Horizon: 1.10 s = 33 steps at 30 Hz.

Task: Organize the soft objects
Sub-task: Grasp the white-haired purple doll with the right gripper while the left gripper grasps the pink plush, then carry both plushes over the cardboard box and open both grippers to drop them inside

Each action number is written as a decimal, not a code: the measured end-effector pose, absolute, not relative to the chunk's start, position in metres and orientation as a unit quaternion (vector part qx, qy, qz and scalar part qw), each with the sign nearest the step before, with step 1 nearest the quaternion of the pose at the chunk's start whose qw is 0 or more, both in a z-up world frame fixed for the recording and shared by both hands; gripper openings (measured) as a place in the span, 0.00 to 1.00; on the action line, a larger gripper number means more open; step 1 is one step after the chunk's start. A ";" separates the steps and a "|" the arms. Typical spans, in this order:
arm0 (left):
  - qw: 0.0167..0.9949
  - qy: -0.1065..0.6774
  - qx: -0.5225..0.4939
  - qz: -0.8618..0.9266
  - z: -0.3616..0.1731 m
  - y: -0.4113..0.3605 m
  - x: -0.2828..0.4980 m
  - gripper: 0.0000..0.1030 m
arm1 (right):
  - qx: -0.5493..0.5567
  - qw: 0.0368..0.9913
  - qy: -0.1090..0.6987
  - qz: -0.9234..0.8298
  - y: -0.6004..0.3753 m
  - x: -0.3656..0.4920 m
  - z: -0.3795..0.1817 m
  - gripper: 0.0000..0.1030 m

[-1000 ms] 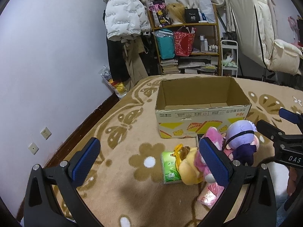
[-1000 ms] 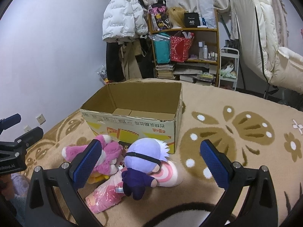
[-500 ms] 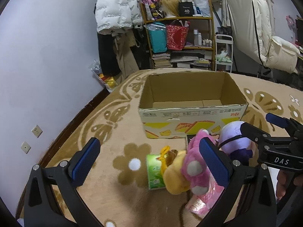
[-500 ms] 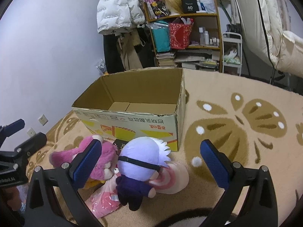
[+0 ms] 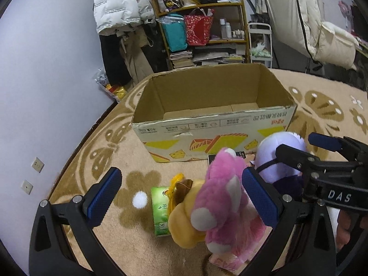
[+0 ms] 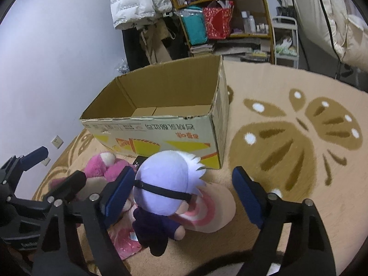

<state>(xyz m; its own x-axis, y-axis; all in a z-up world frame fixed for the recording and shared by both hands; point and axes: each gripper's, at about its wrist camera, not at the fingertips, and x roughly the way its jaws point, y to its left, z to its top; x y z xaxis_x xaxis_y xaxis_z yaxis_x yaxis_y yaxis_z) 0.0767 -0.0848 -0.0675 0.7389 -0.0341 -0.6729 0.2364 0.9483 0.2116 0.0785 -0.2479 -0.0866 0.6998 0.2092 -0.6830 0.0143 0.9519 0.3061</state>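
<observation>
An open, empty cardboard box (image 5: 214, 124) (image 6: 161, 128) stands on the rug. In front of it lies a pile of soft toys: a pink plush (image 5: 225, 197) (image 6: 103, 168), a yellow plush (image 5: 184, 223), a lavender-haired doll (image 6: 165, 184) (image 5: 278, 156), a round pink-and-cream cushion (image 6: 211, 211) and a pink packet (image 6: 124, 241). My left gripper (image 5: 181, 197) is open, just above the yellow and pink plush. My right gripper (image 6: 181, 197) is open, with the doll between its fingers and not touching them.
A green tissue pack (image 5: 159, 209) lies left of the plush pile. A beige patterned rug (image 6: 287, 138) covers the floor. A shelf (image 5: 202, 30) with bags and books, hanging coats (image 5: 119, 11) and a white wall (image 5: 46, 69) stand behind the box.
Both grippers have moved forward and down toward the toy pile; the box and toys look larger. Both stay open.
</observation>
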 end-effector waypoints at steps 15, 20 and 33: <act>0.900 0.386 0.171 -0.107 -0.084 -0.096 0.072 0.59 | 0.197 0.890 0.400 0.095 -0.251 0.085 -0.098 0.69; 0.892 0.402 0.157 -0.135 -0.087 -0.096 0.071 0.46 | 0.207 0.888 0.396 0.110 -0.252 0.082 -0.097 0.54; 0.882 0.425 0.129 -0.156 -0.091 -0.094 0.067 0.33 | 0.178 0.890 0.402 0.120 -0.237 0.080 -0.098 0.47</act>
